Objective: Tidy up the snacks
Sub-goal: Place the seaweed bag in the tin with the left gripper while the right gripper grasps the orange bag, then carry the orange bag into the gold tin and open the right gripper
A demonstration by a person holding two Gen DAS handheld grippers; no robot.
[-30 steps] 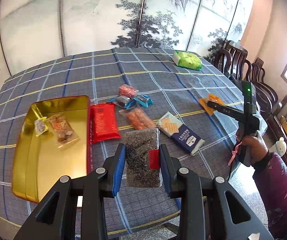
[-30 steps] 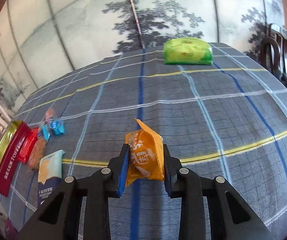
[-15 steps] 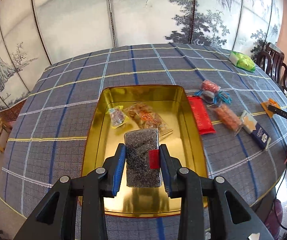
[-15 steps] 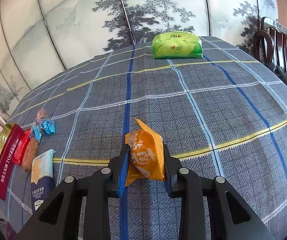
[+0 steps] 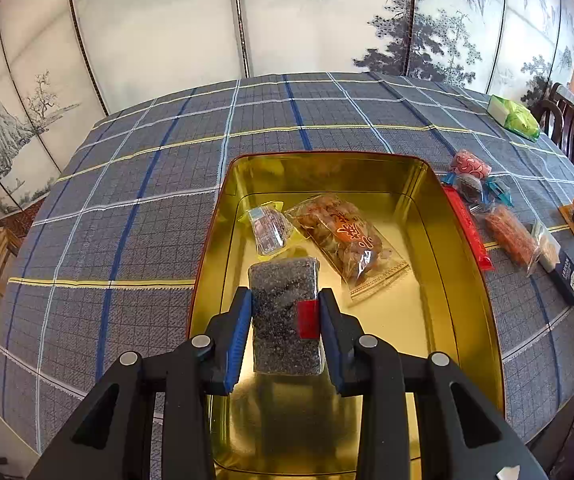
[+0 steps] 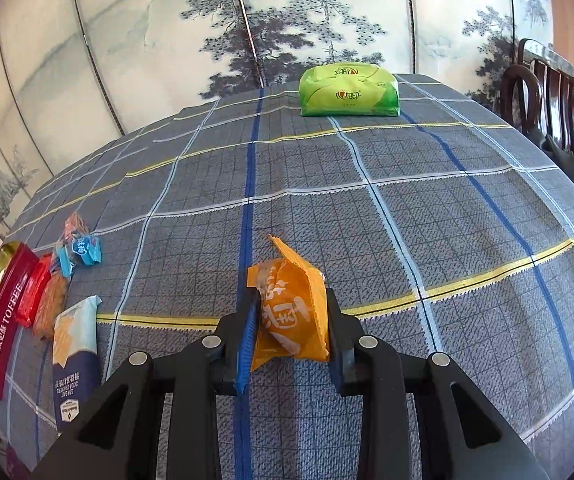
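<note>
My left gripper, clamped on the dark seed bar, has swung over the gold tin, so release comes next. My right gripper stays put, pinching the orange packet.

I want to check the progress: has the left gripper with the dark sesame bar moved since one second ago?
Yes. The left gripper, shut on the dark sesame bar, has moved from beside the gold tin to above its inside.
</note>
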